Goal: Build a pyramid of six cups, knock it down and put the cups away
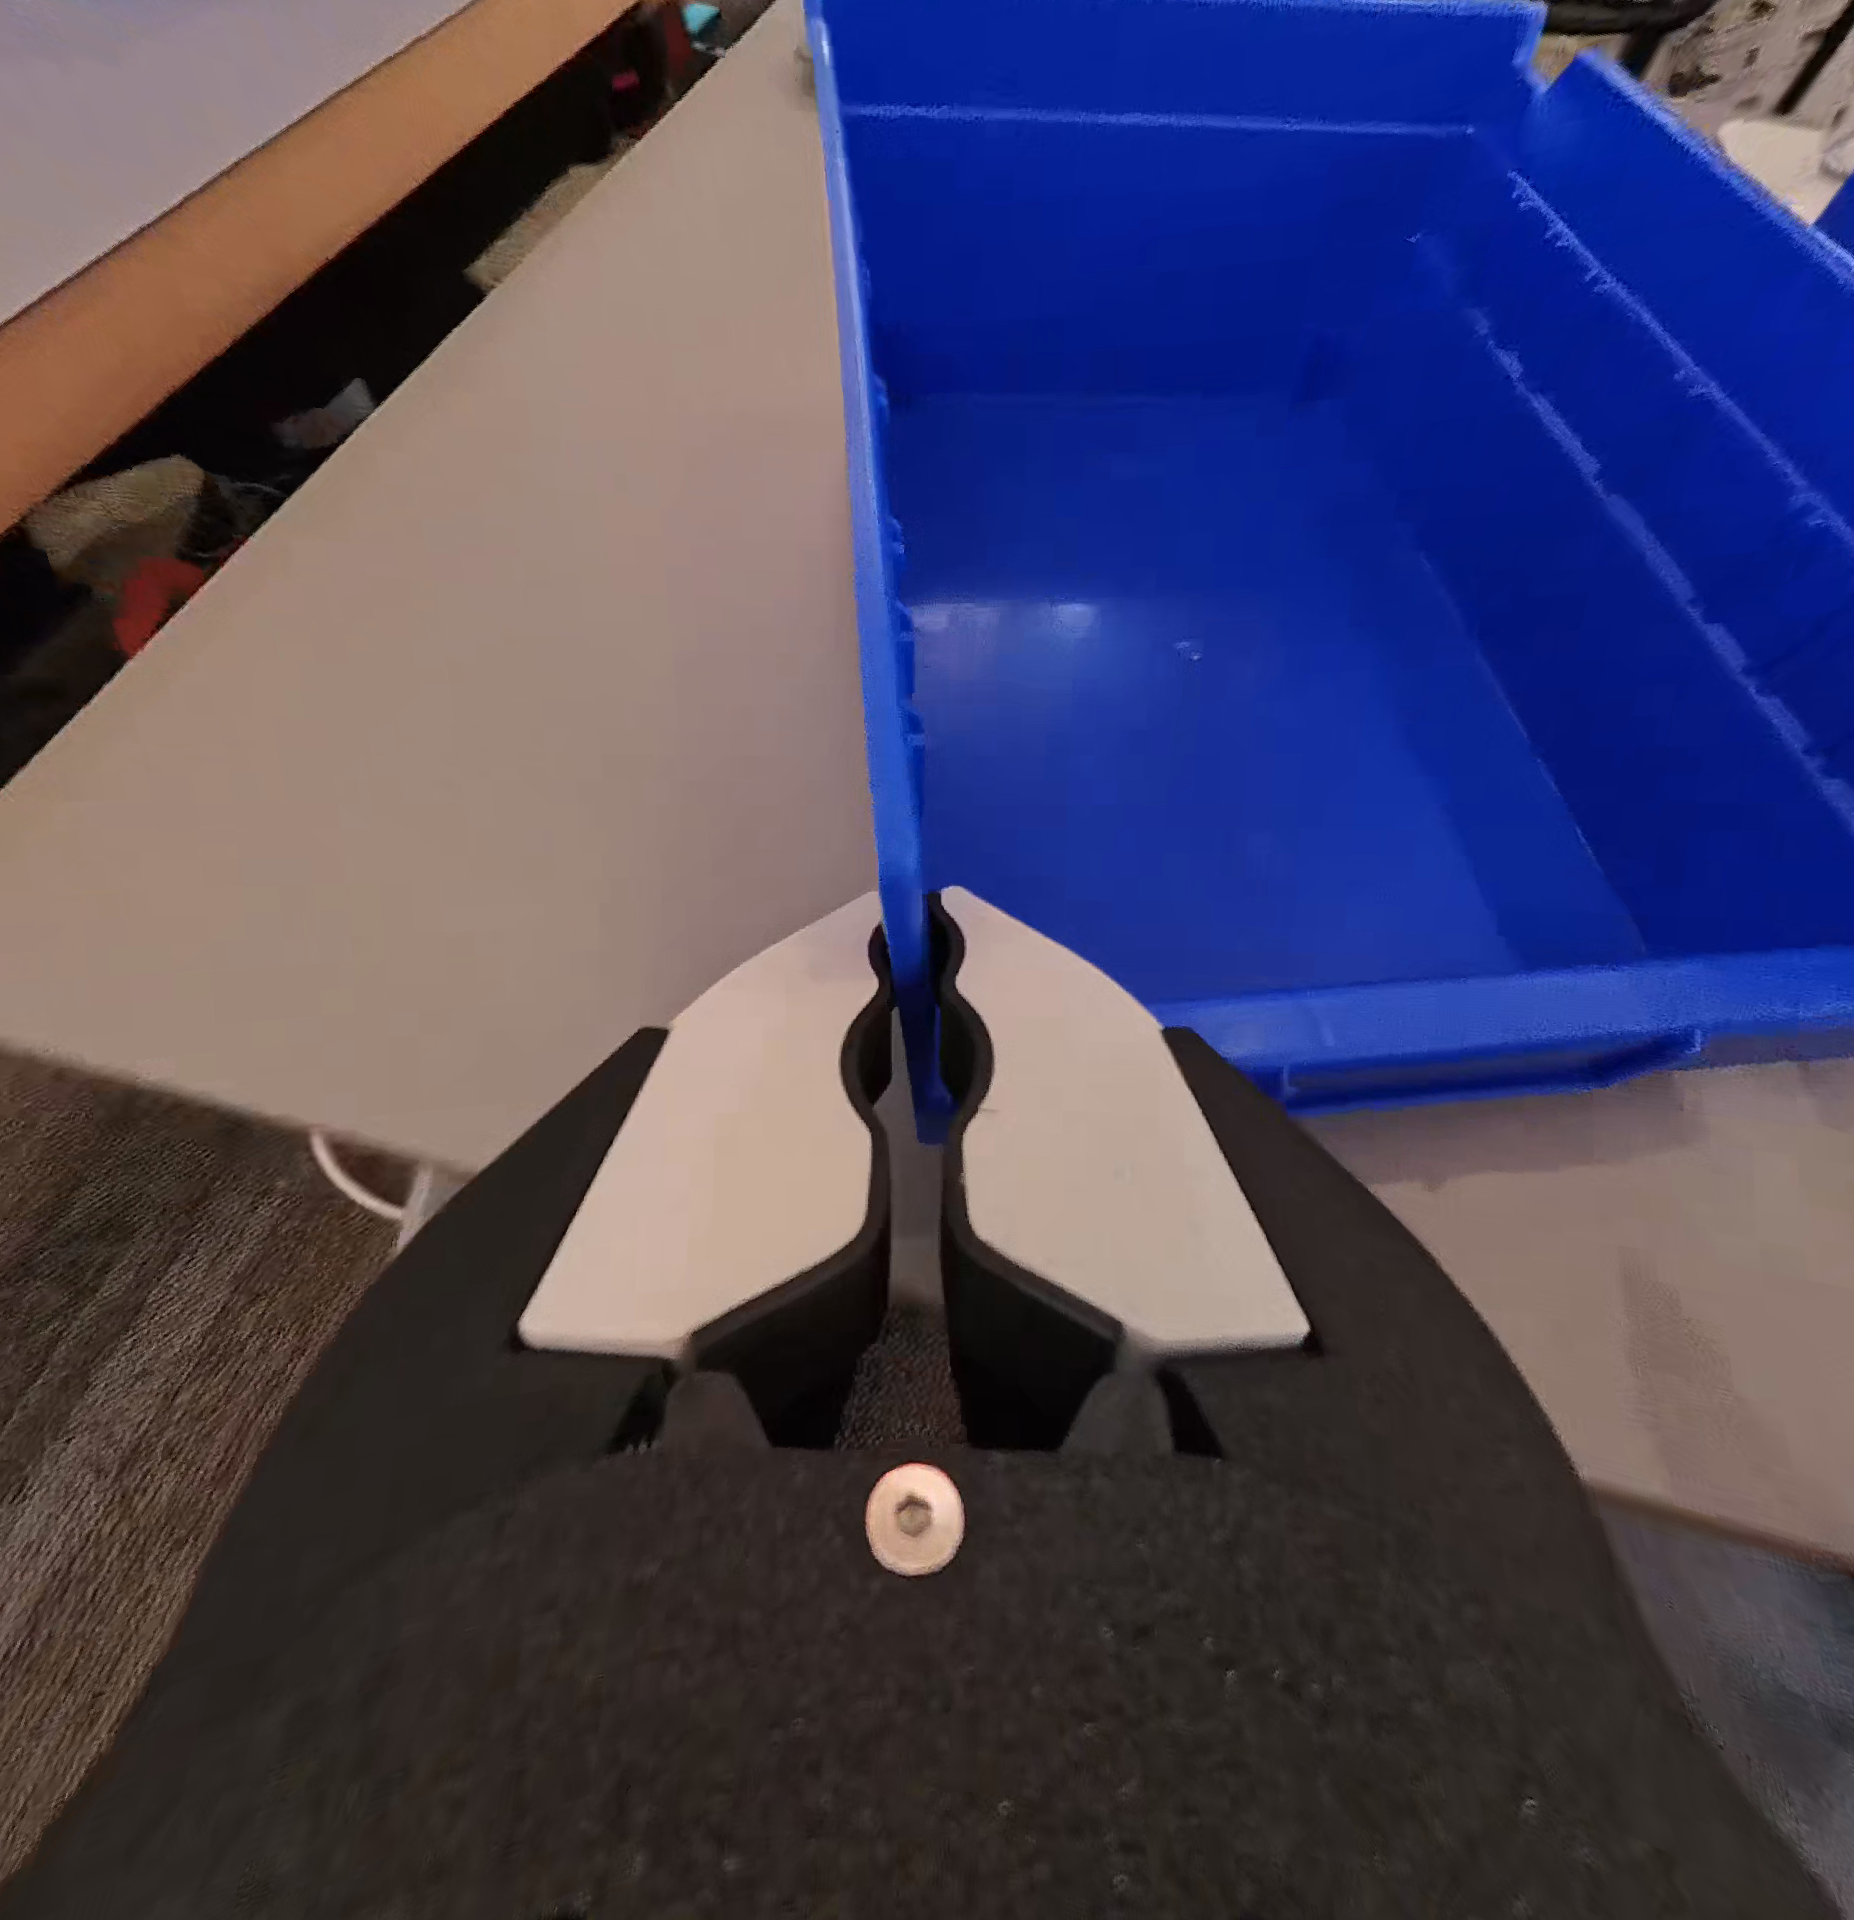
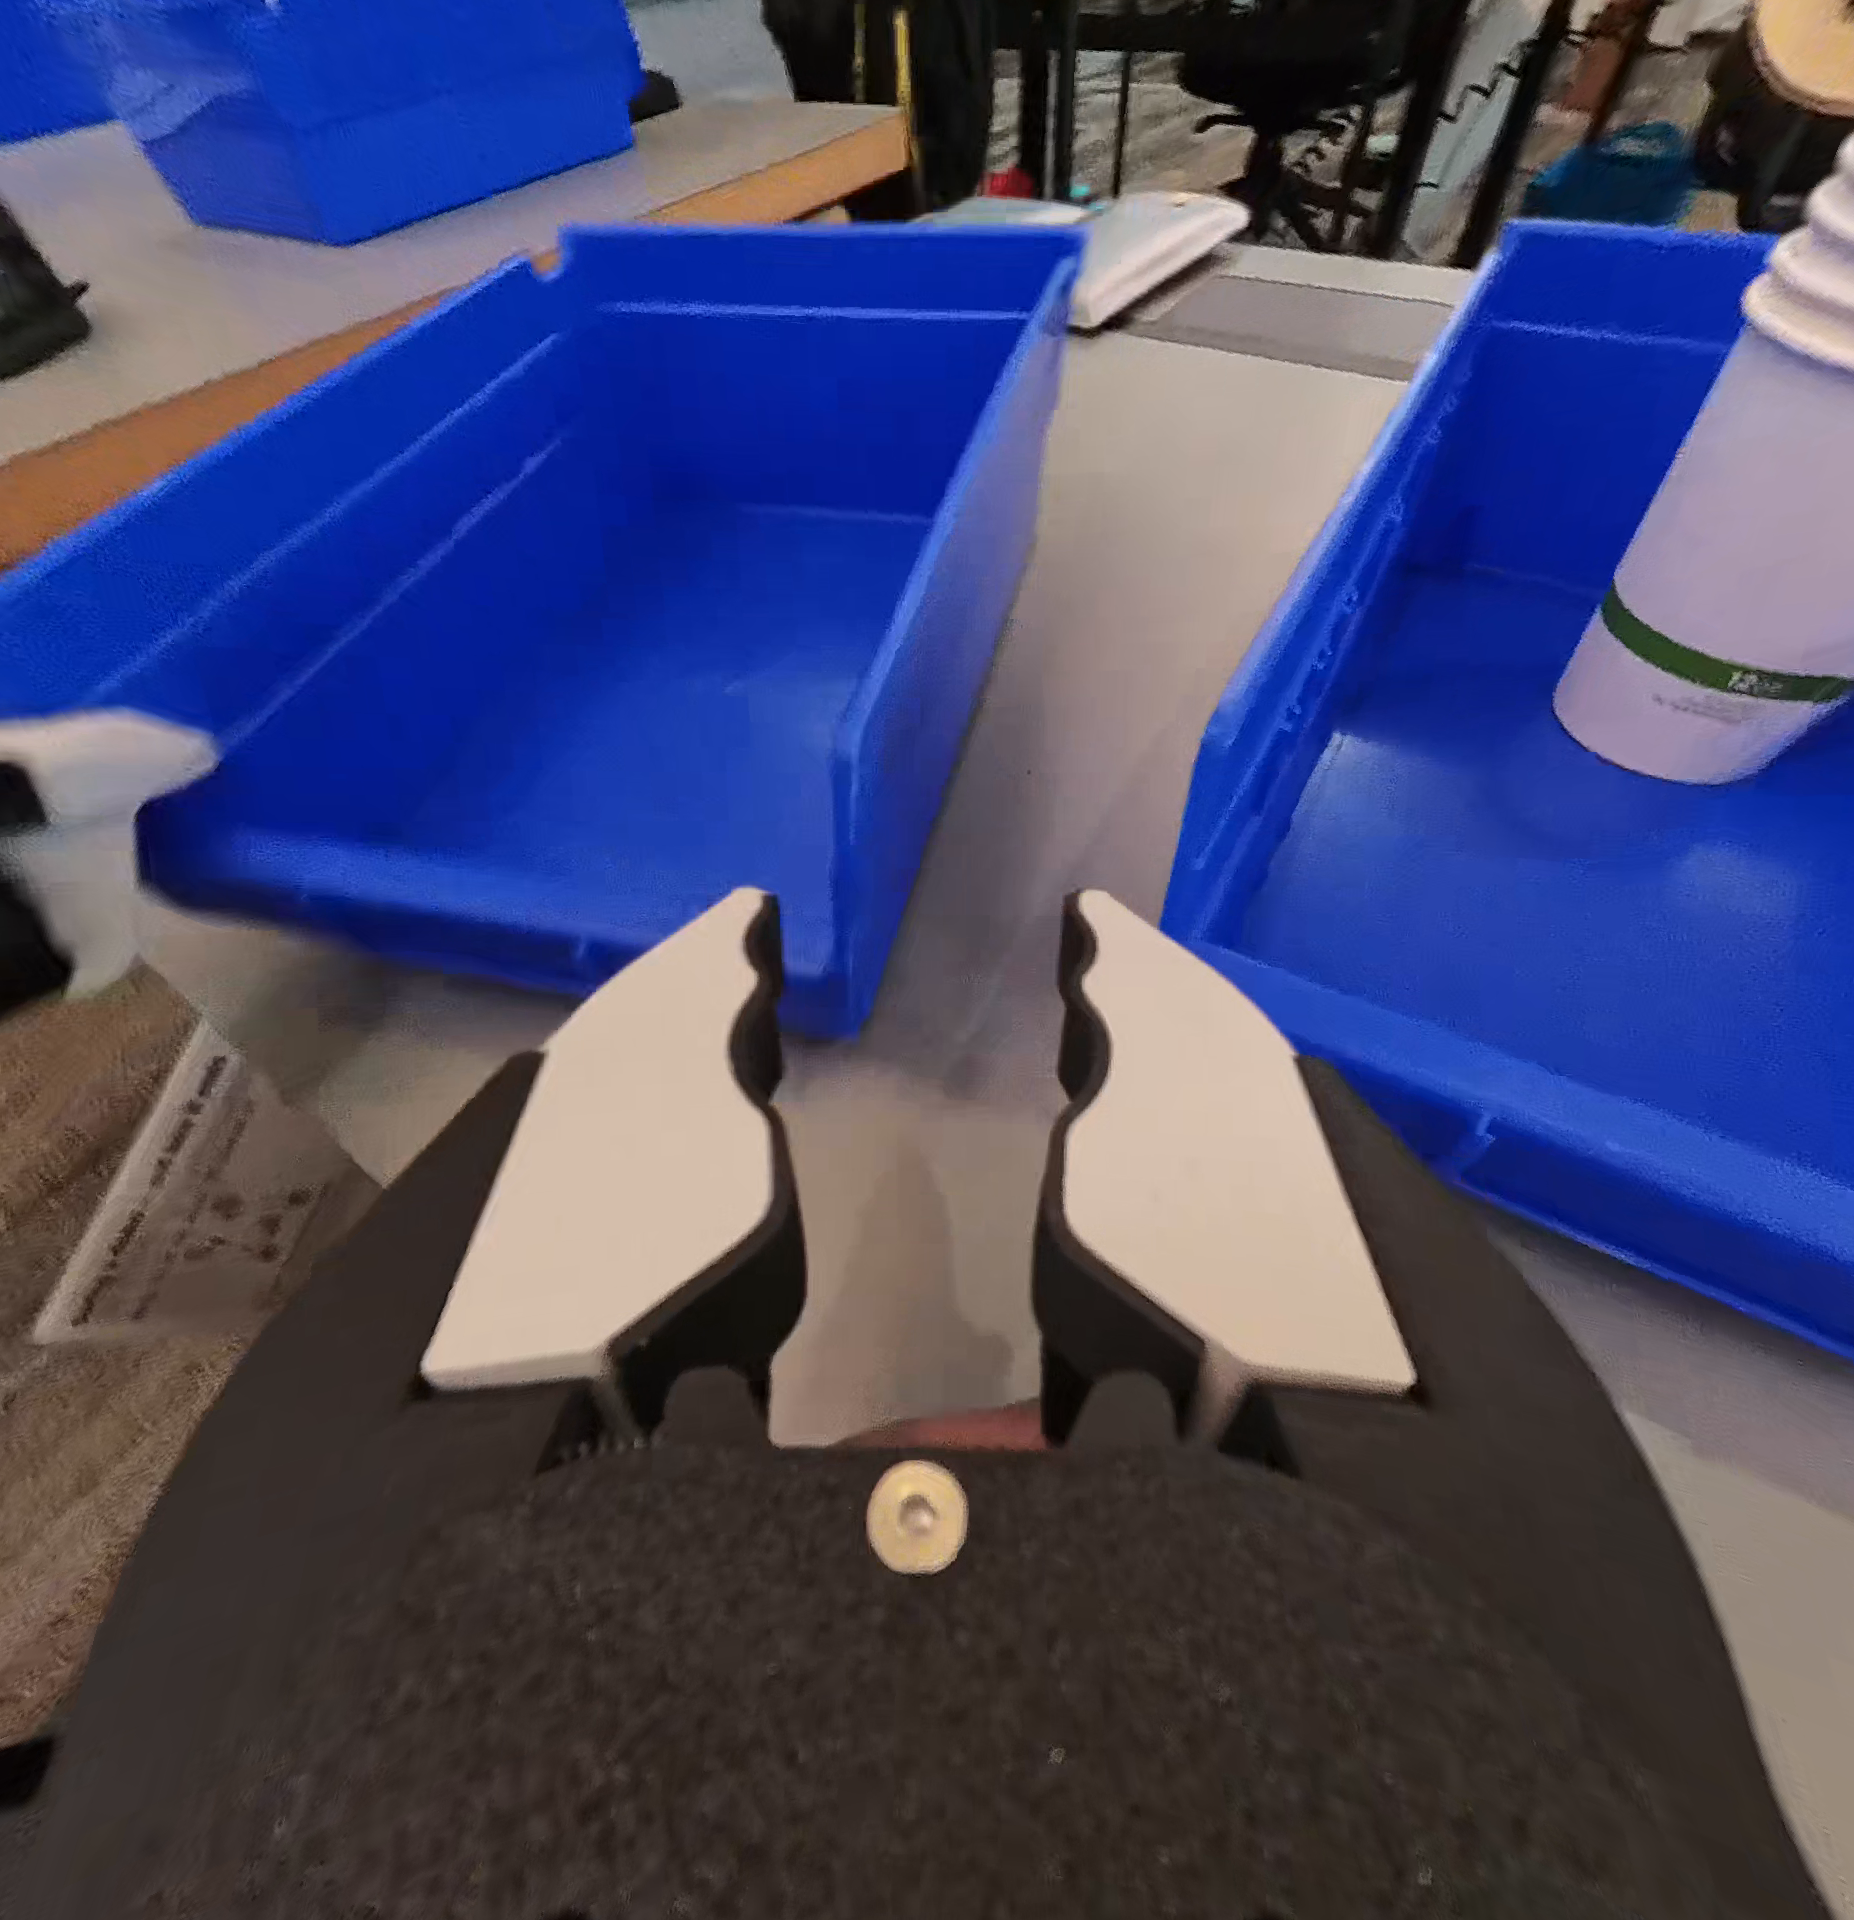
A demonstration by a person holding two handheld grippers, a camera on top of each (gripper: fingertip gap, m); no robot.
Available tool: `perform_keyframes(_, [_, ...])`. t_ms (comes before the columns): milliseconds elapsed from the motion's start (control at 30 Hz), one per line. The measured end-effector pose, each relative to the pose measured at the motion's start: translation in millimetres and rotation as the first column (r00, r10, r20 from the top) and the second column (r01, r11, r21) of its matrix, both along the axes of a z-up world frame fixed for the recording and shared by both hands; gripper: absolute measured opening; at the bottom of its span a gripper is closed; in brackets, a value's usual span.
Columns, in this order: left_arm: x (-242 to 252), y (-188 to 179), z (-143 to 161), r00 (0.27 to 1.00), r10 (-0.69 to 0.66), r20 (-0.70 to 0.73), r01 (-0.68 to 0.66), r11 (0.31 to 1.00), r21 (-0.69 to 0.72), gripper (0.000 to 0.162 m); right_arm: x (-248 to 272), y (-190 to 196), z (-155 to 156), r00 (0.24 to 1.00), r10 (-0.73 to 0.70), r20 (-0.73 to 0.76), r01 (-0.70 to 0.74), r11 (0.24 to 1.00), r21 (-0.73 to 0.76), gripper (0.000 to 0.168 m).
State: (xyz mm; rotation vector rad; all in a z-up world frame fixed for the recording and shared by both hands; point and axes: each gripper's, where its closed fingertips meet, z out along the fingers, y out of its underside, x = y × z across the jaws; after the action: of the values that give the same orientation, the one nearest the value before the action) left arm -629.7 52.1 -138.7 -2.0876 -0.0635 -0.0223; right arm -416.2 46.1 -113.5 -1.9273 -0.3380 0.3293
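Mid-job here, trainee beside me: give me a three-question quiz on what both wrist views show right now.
1. True or false: the left gripper is shut on a wall of the empty bin.
2. Where is the stack of cups? A) on the table B) in the right-hand bin C) in the right gripper
3. Fill in: the right gripper's jaws are ____.

Key: 1 true; 2 B; 3 open, holding nothing.

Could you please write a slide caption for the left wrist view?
Left gripper clamped on the side wall of an empty blue bin on a grey table.
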Motion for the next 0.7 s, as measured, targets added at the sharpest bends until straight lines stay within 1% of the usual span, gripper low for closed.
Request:
perform_keyframes(33, [0.0,-12.4,0.0,1.000,0.014,-0.008,-0.014,1.000,0.008,0.003,-3.5,-1.4,0.6,1.000,0.004,-0.011,-0.004,1.000,-0.007,0.048])
perform_keyframes(100, [2.1,-31.6,0.1,0.999,0.019,-0.027,-0.019,1.000,0.015,0.003,-10.8,-4.0,-2.3,1.000,0.011,0.001,-0.011,1.000,-0.011,0.048])
perform_keyframes(167, [4.0,-43.7,0.0,0.999,0.022,-0.036,-0.021,1.000,0.008,0.003,-23.9,-10.6,-13.2,0.999,0.052,0.014,-0.051,0.997,-0.056,0.042])
perform_keyframes(200, [6.0,-47.5,0.0,0.999,0.017,-0.029,-0.016,1.000,0.004,0.004,-28.6,-13.3,-19.6,0.998,0.056,0.017,-0.054,0.995,-0.083,0.034])
perform_keyframes(233, [8.1,-50.4,0.0,1.000,0.009,-0.024,-0.009,1.000,0.002,0.004,-28.2,-12.5,-23.8,0.999,0.026,0.028,-0.023,0.996,-0.088,0.024])
perform_keyframes(267, [9.4,-52.9,0.1,1.000,0.002,-0.031,-0.002,1.000,0.000,0.004,-25.3,-9.2,-25.8,0.998,-0.011,0.060,0.015,0.997,-0.071,0.018])
perform_keyframes(300, [10.0,-55.4,0.1,0.999,-0.001,-0.041,0.001,1.000,-0.002,0.004,-20.8,-5.7,-26.2,0.994,-0.051,0.092,0.055,0.997,-0.051,0.008])
perform_keyframes(367, [10.2,-61.1,1.3,0.998,0.002,-0.066,-0.002,1.000,0.004,0.005,-21.5,-3.1,-23.5,0.996,-0.057,0.072,0.061,0.997,-0.051,0.004])
perform_keyframes(400, [9.5,-64.1,5.4,0.995,0.005,-0.104,-0.003,1.000,0.019,0.005,-23.0,-2.8,-19.5,0.997,-0.049,0.056,0.052,0.997,-0.055,0.004])
perform_keyframes(467, [8.6,-70.0,23.1,0.981,0.033,-0.192,-0.019,0.997,0.075,0.005,-23.3,-2.5,1.0,0.997,-0.053,0.052,0.053,0.999,0.000,0.002])
perform_keyframes(533, [11.0,-72.5,46.5,0.982,0.051,-0.183,-0.027,0.991,0.129,0.003,-20.9,-2.8,23.0,0.999,-0.052,0.018,0.051,0.999,0.013,0.002])
perform_keyframes(567, [13.4,-72.1,60.1,0.984,0.054,-0.171,-0.026,0.986,0.162,0.004,-18.5,-2.2,38.4,0.999,-0.052,0.001,0.052,0.997,0.050,0.002])
perform_keyframes(633, [21.8,-69.6,93.6,0.981,0.073,-0.179,-0.029,0.970,0.240,0.003,-6.6,-2.7,78.9,0.997,-0.074,-0.010,0.075,0.984,0.160,0.001])
perform_keyframes(700, [43.2,-62.3,136.7,0.981,0.058,-0.187,0.008,0.943,0.333,0.003,20.9,-4.5,130.0,0.993,-0.115,-0.031,0.119,0.953,0.278,0.002])
